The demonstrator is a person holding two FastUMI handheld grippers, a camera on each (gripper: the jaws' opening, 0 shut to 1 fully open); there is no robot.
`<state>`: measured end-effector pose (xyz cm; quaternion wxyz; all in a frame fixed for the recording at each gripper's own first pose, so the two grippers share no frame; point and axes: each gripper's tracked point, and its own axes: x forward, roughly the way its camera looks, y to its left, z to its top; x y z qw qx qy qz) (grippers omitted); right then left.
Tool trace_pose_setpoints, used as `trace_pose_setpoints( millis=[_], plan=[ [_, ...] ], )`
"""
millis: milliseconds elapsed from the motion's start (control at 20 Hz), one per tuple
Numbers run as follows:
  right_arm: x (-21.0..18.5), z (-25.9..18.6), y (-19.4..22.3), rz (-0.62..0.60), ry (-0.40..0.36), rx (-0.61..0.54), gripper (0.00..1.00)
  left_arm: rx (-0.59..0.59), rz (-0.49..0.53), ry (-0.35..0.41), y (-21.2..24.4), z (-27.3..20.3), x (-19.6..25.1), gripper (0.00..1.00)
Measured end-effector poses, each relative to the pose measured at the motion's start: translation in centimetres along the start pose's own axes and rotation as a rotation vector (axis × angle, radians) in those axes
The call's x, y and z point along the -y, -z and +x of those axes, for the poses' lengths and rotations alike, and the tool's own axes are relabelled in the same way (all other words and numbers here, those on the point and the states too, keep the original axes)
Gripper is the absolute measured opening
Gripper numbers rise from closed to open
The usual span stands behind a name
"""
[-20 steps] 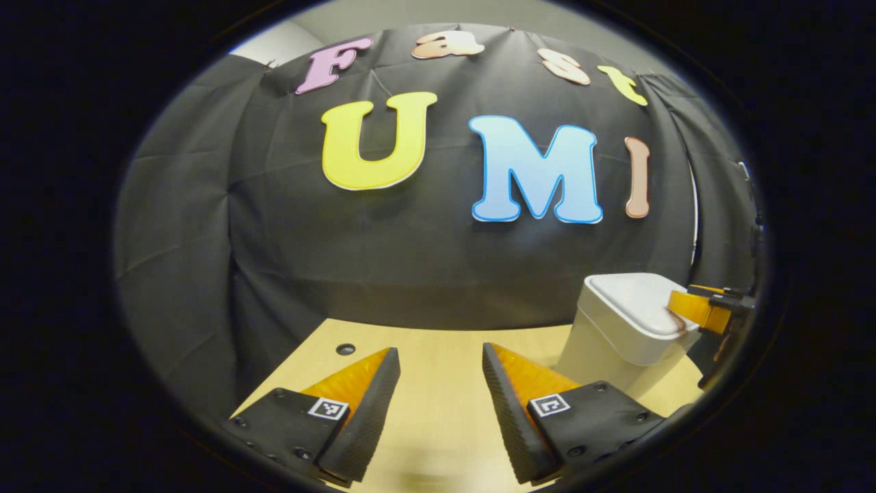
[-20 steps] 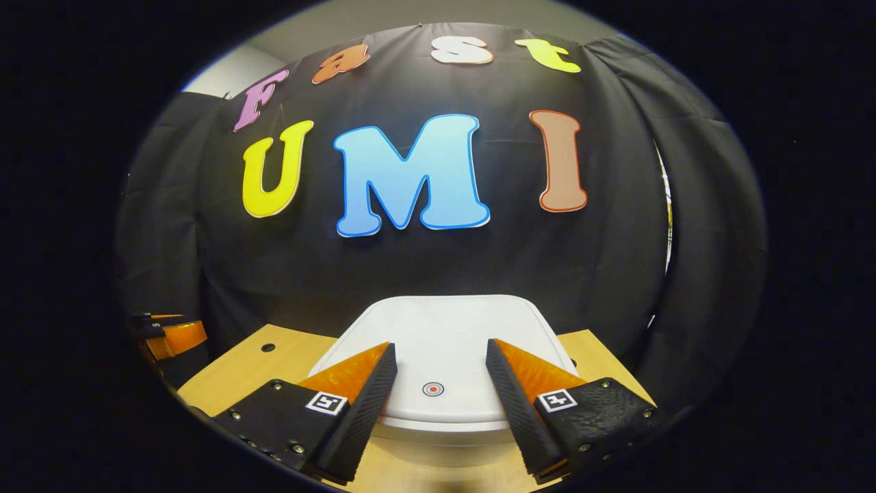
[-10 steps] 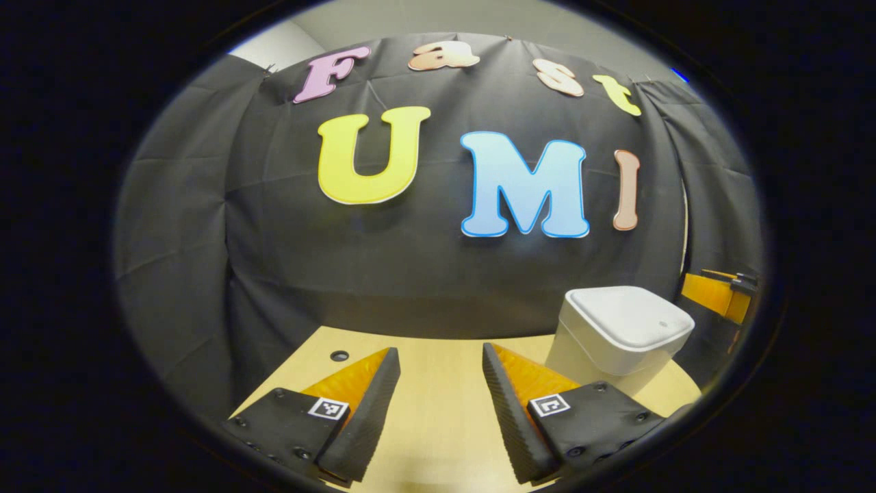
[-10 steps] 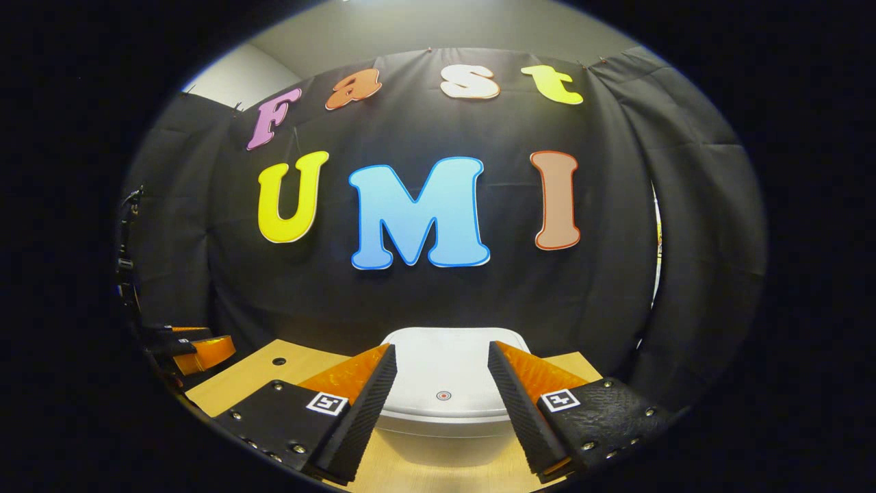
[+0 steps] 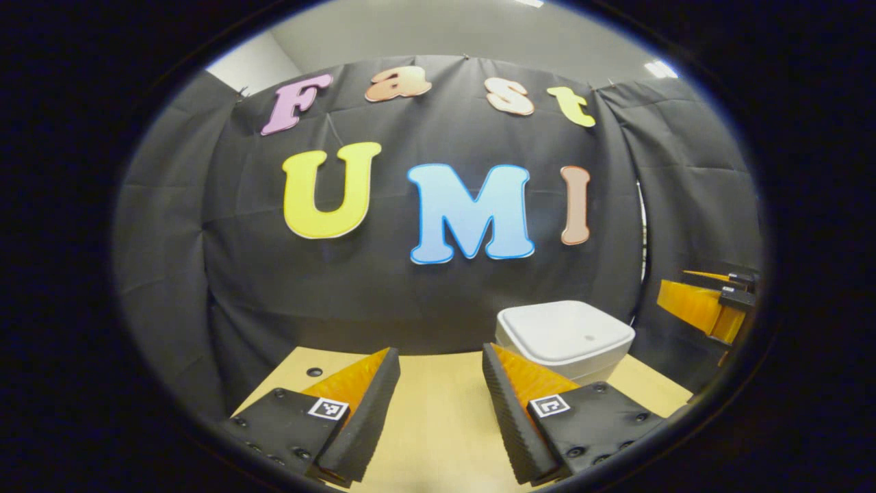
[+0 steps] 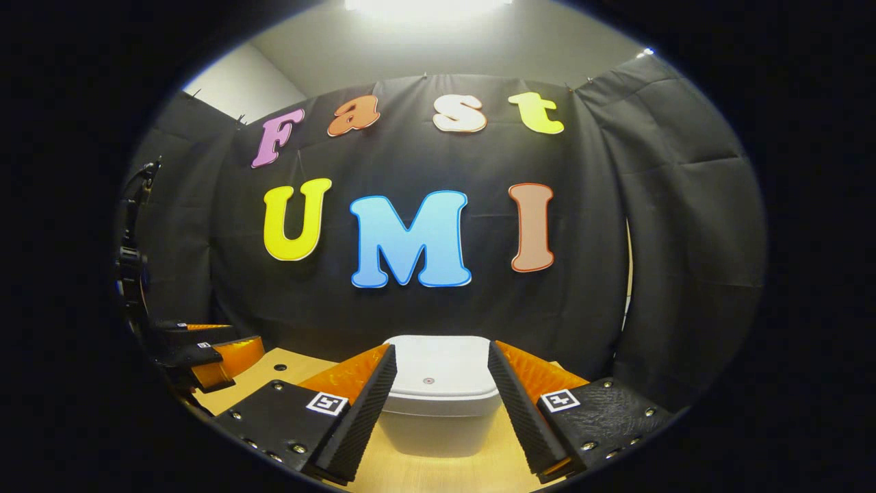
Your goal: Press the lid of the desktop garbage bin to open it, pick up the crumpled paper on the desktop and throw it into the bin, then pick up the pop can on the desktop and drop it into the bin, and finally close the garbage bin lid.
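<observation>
In the right gripper view, the right gripper (image 6: 441,383) is held spread and empty, and the white garbage bin (image 6: 438,404) is seen straight ahead between its fingers, untouched, with the lid (image 6: 438,373) shut. In the left gripper view, the left gripper (image 5: 438,387) is likewise spread and empty above the wooden desktop (image 5: 438,424), and the bin is found ahead to its right, behind the right finger.
</observation>
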<state>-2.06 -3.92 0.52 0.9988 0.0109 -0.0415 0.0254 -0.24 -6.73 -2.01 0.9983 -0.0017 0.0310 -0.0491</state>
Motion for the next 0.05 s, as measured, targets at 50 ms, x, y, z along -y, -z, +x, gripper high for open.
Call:
trace_pose_setpoints(
  millis=[50],
  plan=[
    [1.93,-0.70,-0.27,0.011,0.011,0.011,0.87,0.015,0.013,0.020,-0.78,-0.40,3.23,0.81]
  ],
)
